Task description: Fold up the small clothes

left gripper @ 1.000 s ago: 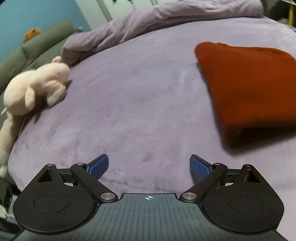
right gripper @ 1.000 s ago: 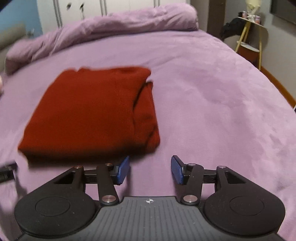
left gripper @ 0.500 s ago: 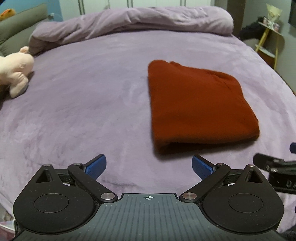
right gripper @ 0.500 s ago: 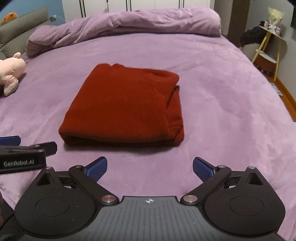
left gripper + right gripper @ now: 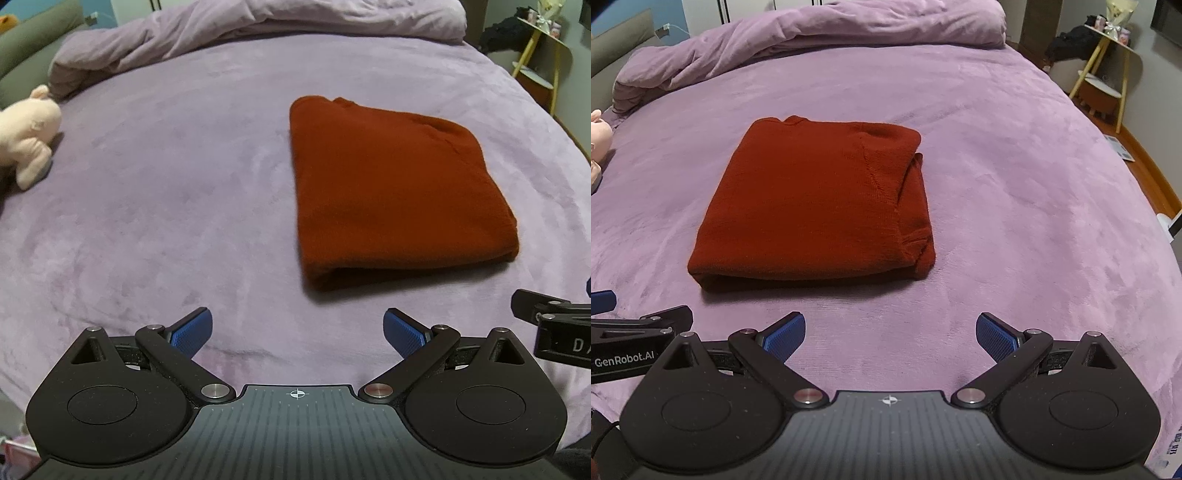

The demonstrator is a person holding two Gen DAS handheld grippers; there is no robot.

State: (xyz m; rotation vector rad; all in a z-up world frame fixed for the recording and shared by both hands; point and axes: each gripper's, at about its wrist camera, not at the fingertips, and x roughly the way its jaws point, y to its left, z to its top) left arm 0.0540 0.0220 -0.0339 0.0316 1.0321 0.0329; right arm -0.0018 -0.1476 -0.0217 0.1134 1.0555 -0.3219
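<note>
On the left claw [image 5: 613, 332], "GenRobot.AI" reads; both it and right claw [image 5: 890, 334] gape wide, empty, near folded sweater [image 5: 812, 206].

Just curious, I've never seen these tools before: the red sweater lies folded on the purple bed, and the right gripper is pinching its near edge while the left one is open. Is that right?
Not quite. The right gripper is not pinching anything: the right wrist view shows its blue fingers spread wide, short of the red sweater. The sweater does lie folded on the purple bed, and the left gripper is open too.
</note>
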